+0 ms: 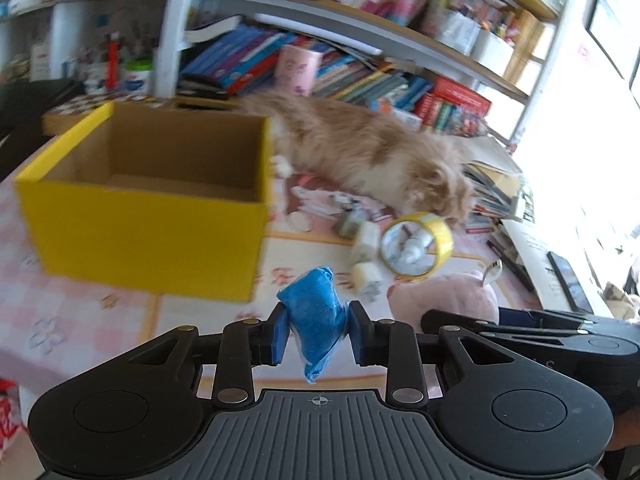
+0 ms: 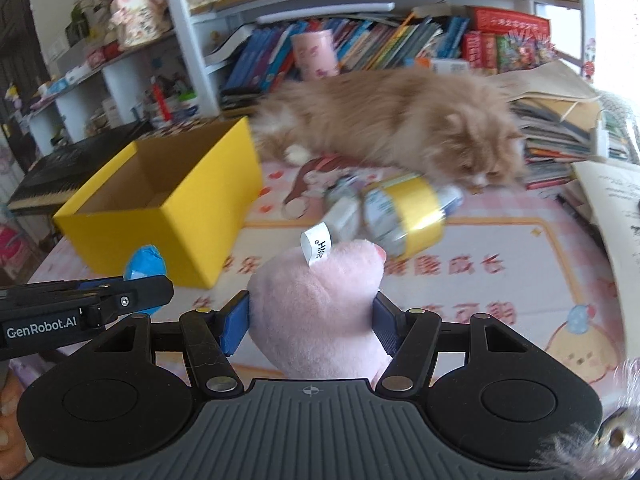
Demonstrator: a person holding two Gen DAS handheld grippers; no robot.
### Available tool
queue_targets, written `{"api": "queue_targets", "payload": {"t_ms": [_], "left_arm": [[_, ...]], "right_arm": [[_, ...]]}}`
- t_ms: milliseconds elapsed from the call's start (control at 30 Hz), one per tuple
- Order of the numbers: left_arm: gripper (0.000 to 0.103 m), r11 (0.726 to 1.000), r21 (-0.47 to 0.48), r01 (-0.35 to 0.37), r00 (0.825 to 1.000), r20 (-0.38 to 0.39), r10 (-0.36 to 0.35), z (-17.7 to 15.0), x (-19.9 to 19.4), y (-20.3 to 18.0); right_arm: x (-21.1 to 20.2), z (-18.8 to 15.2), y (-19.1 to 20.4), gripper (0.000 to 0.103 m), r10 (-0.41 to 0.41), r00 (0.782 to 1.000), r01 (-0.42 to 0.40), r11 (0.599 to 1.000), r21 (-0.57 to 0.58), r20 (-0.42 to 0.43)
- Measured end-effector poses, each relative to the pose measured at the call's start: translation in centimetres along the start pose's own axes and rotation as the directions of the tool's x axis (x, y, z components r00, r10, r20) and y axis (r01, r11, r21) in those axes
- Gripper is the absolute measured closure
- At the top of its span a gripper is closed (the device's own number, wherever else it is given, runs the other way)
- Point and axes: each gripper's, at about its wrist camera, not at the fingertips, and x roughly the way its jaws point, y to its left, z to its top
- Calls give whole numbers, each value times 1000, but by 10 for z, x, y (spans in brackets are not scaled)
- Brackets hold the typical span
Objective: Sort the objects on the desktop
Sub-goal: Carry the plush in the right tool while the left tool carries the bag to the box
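Surface (image 2: pixel 500 280): pink printed cloth, bookshelves (image 2: pixel 360 40) behind.
Box (image 2: pixel 168 216): yellow cardboard, open; fluffy cat (image 2: pixel 400 120) beside it.
Left tongs (image 1: pixel 318 332): grasping crumpled blue packet (image 1: pixel 316 312).
Right tongs (image 2: pixel 312 320): grasping pink plush toy (image 2: pixel 320 304).

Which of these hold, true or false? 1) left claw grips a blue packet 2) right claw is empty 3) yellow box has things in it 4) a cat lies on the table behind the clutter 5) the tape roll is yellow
1) True. The left claw is shut on the blue packet.
2) False. The right claw is shut on a pink plush toy.
3) False. The yellow box is open, and what shows of its inside is bare cardboard.
4) True. The cat lies stretched on the table, in front of the bookshelf.
5) True. The tape roll is yellow and lies among small bottles near the cat's head.
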Motion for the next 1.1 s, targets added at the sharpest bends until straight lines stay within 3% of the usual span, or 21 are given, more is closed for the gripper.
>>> {"api": "queue_targets", "payload": {"t_ms": [333, 667, 1100], "left_arm": [[74, 999, -45, -17, 1000, -5, 16, -22, -47, 57], [74, 999, -44, -17, 999, -35, 15, -48, -86, 98], [74, 999, -52, -3, 1000, -16, 2, -62, -114, 125]], "right_arm": [[-9, -34, 79, 43, 42, 999, -44, 995, -91, -28], [-15, -70, 134, 43, 47, 997, -51, 997, -64, -66], [-23, -83, 185, 43, 66, 995, -75, 989, -124, -80]]}}
